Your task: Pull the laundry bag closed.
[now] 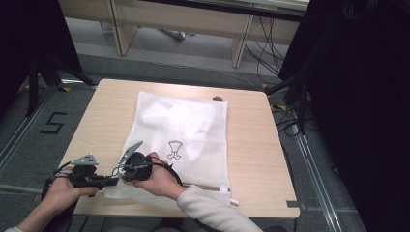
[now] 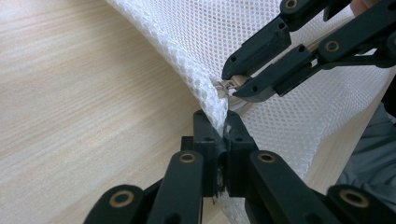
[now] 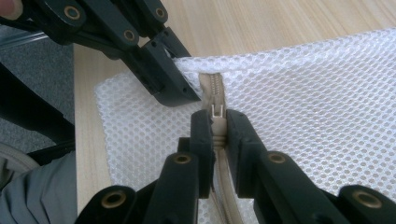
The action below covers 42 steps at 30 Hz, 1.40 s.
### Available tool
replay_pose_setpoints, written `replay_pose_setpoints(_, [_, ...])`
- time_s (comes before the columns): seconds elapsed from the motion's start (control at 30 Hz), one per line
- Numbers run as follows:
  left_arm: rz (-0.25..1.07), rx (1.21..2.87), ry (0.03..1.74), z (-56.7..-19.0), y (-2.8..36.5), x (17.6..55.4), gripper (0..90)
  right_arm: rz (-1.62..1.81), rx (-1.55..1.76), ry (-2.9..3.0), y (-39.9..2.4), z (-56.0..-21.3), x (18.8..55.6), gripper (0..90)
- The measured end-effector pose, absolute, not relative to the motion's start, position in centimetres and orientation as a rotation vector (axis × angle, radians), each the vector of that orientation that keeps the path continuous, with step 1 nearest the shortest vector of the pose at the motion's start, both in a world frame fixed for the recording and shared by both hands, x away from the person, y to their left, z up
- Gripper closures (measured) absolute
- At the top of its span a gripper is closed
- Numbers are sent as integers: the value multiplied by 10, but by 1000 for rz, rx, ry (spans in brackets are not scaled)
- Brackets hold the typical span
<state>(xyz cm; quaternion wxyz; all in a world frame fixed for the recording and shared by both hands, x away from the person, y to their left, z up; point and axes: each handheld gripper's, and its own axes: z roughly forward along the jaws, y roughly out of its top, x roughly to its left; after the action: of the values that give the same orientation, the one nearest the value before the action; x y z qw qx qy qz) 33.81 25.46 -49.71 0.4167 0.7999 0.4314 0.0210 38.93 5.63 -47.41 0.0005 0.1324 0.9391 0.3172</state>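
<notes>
White mesh laundry bag lies flat on the worktop, its zipper edge at the near side. Left hand-held gripper is clamped on the bag's near-left corner mesh. Right hand-held gripper is closed on the zipper pull, just beside the left one.

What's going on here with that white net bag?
A person at a wooden table works on a white mesh laundry bag with a hand-held gripper in each hand. The left gripper is clamped on the bag's mesh edge at its near corner. The right gripper is shut on the zipper pull just beside it. The bag lies flat, with something white inside it.
</notes>
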Motion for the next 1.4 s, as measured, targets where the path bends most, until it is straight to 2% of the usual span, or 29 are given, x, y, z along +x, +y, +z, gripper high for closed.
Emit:
replay_pose_setpoints(0.37, [81, 2001, 1099, -498, 252, 338, 858, 973, 410, 2953, 52, -475, 387, 823])
replay_pose_setpoints(1.4, [58, 1977, 1100, -496, 254, 338, 858, 913, 428, 2980, 44, -479, 385, 823])
